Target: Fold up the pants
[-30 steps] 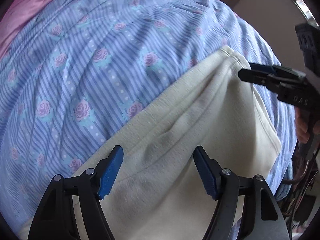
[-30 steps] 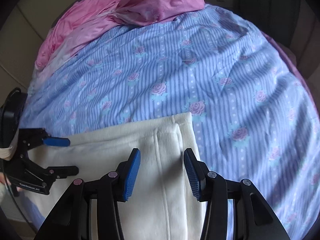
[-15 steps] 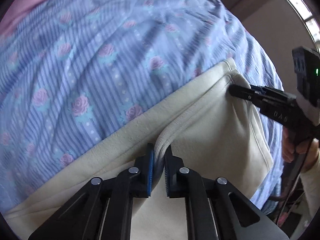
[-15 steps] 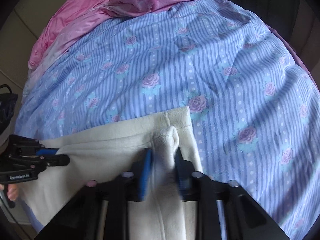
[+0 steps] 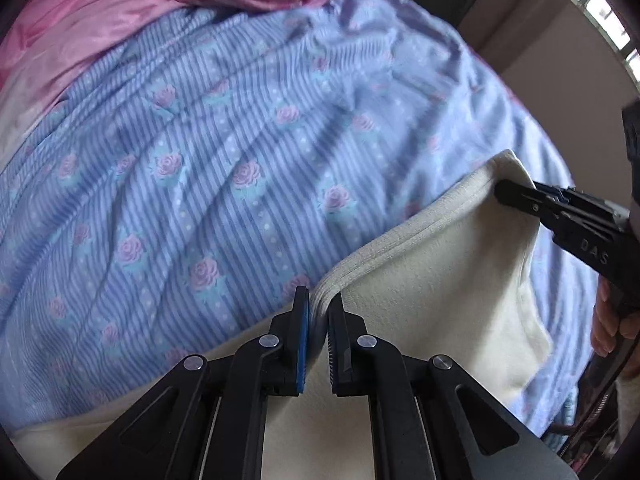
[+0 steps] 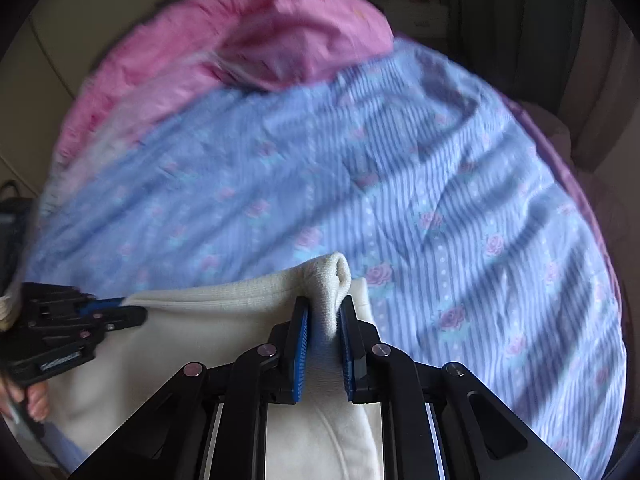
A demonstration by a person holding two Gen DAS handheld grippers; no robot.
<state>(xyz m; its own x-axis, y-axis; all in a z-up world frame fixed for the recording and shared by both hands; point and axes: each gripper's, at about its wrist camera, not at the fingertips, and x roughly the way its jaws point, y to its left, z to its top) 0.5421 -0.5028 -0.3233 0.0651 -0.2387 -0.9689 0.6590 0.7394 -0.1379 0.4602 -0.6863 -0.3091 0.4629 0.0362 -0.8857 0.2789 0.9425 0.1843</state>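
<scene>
Cream pants (image 5: 440,280) lie on a bed's blue striped rose-print cover (image 5: 240,160). My left gripper (image 5: 318,304) is shut on a pinched ridge of the ribbed waistband edge, lifted a little off the cover. In the right wrist view my right gripper (image 6: 324,312) has the pants' (image 6: 224,320) corner bunched up between its blue pads, and its jaws are still closing on the cloth. Each gripper shows in the other's view: the right gripper (image 5: 500,192) at the far corner, the left gripper (image 6: 136,312) at the left end of the same edge.
A crumpled pink blanket (image 5: 120,8) lies at the far end of the bed, seen also as the pink blanket (image 6: 260,52) in the right wrist view. A hand (image 5: 608,328) grips the right tool's handle. A beige wall stands beyond the bed on the right.
Both grippers went from open over the flat pants to shut on pinched cloth. Both have since risen a little, pulling the edge up off the cover.
</scene>
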